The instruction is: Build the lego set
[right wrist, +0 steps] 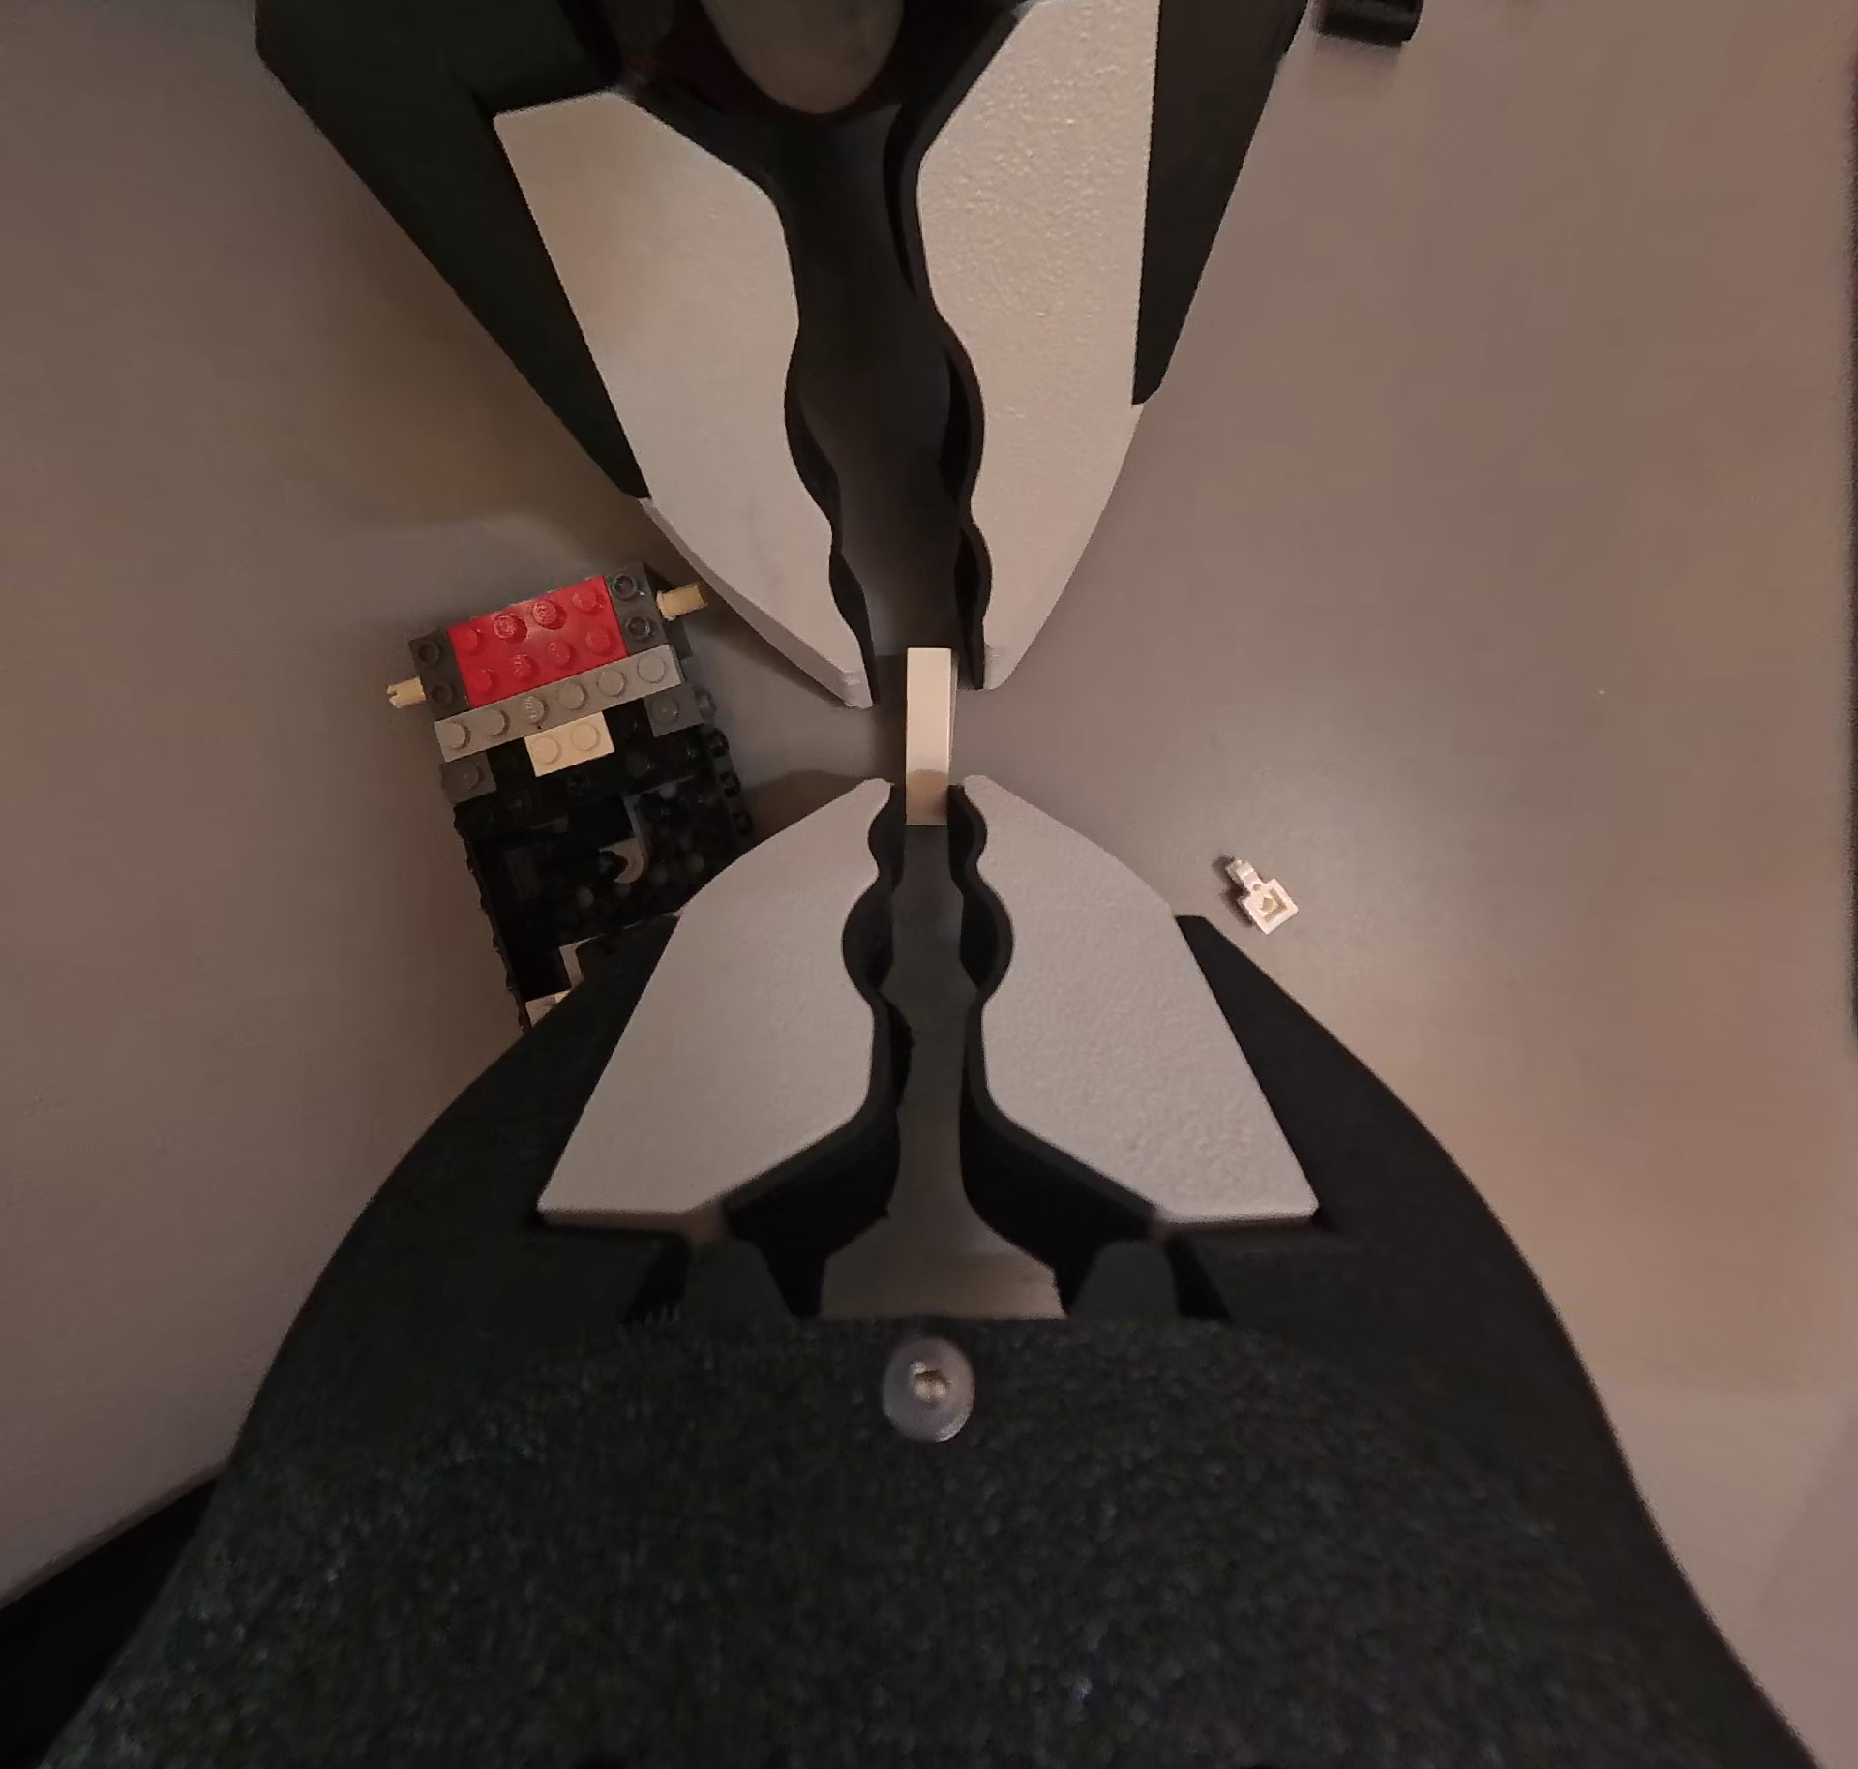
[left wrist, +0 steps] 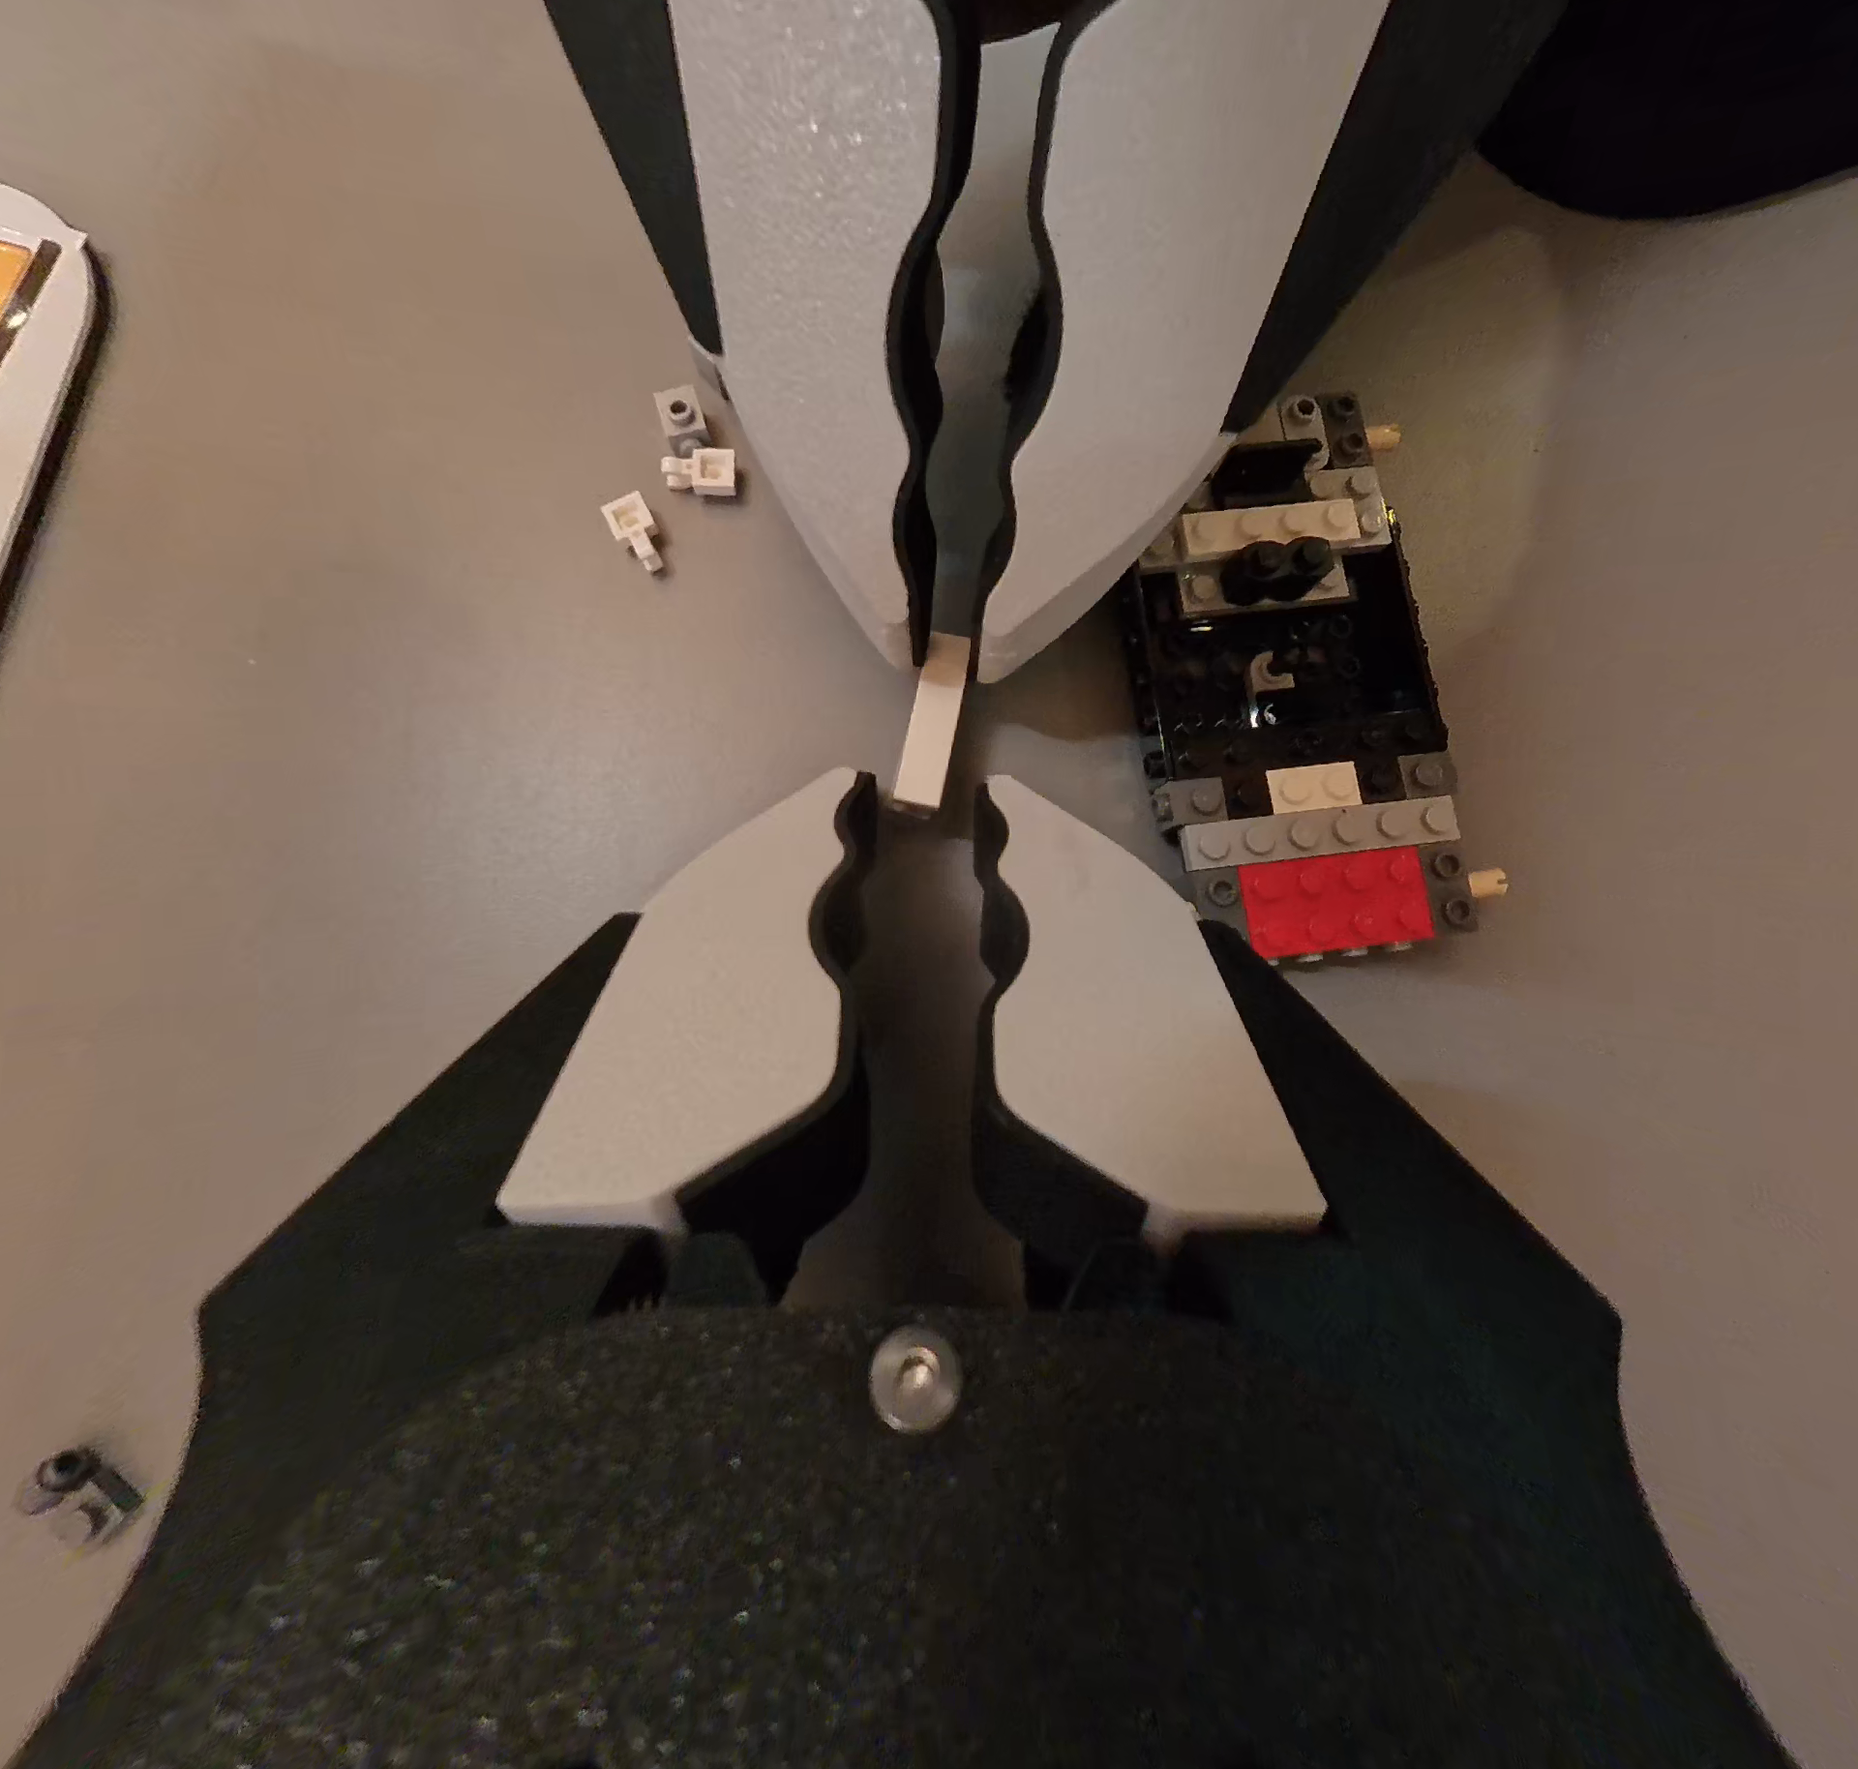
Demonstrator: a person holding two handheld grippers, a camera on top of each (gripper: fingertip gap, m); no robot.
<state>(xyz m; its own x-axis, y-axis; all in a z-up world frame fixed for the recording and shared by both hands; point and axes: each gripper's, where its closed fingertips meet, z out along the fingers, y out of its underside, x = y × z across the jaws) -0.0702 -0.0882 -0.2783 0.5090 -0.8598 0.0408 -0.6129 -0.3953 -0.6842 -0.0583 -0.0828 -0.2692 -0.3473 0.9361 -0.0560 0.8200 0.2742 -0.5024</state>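
Now white brick (left wrist: 930, 730) between both tools.

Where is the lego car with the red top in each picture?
Left wrist view: the lego car lies on the right, its red plate at the near end.
Right wrist view: the same car lies on the left, its red plate at the far end.
Shared landmark: the white brick between the two hand-held grippers, mid-picture.

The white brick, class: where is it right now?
The white brick hangs between the two facing claws above the grey table: the right claw pinches its far end, and the open left claw brackets its near end.
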